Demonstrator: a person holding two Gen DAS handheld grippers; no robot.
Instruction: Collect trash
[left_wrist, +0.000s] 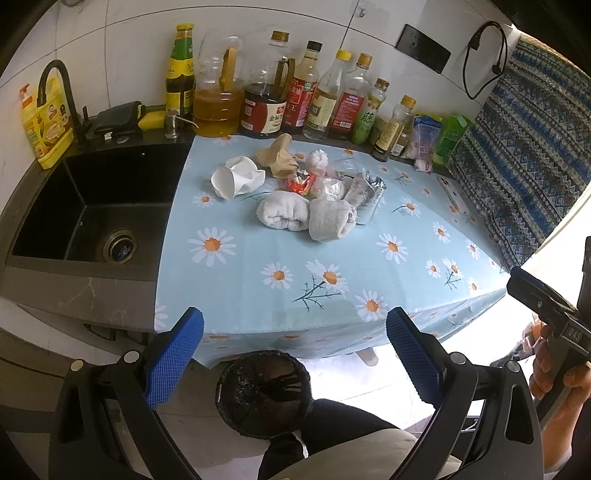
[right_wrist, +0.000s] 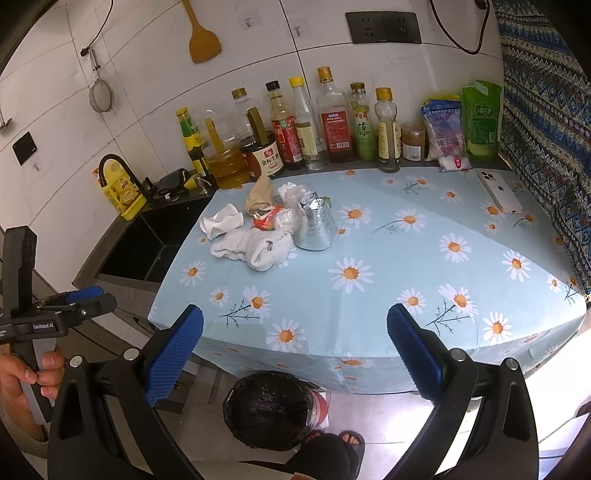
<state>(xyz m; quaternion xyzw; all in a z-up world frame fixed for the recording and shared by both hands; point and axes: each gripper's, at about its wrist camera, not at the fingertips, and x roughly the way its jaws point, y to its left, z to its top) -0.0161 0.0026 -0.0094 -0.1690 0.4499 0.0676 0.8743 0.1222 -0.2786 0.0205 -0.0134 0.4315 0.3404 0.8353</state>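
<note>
Both grippers hung back from the table's near edge, the left gripper (left_wrist: 293, 334) and right gripper (right_wrist: 294, 332) spread wide and empty. The trash pile (left_wrist: 295, 192) sat mid-tablecloth (left_wrist: 258, 295); the lined bin (right_wrist: 271, 408) waited below that edge, presumably to catch it.

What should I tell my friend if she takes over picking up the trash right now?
Left gripper: open, empty, held back from the counter.
Right gripper: open, empty too.
The trash pile sits on the daisy cloth: crushed white cup, brown paper, silver foil bag, snack wrapper, two white cloth bundles.
The lined bin is on the floor in front of the counter.
Nothing looks collected yet; everything still needs binning.
</note>
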